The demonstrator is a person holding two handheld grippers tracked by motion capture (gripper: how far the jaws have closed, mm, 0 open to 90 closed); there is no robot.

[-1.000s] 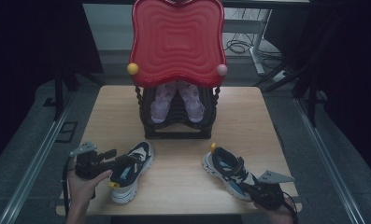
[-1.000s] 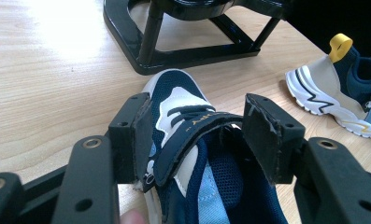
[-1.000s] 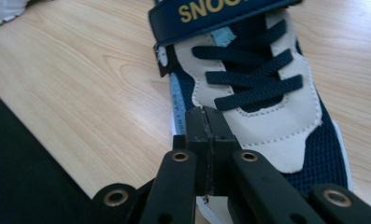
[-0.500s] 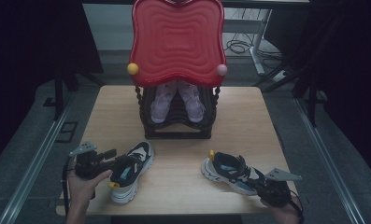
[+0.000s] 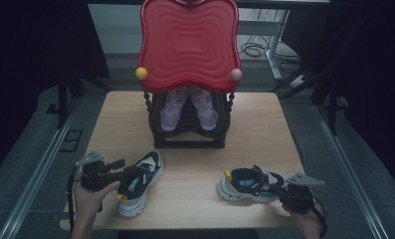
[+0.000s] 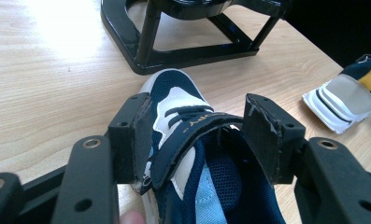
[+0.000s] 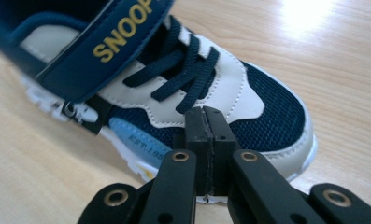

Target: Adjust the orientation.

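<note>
R tool [image 7: 205,122] shut, touching navy shoe's [image 7: 183,79] side.

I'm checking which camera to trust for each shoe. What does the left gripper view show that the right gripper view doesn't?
Left gripper view alone: the black rack's base and open fingers around the left shoe, its strap between them; whether they press it is unclear. Right gripper view alone: fingers closed together over the right shoe, whose strap lettering begins SNOOP. Both share the wooden table.
</note>
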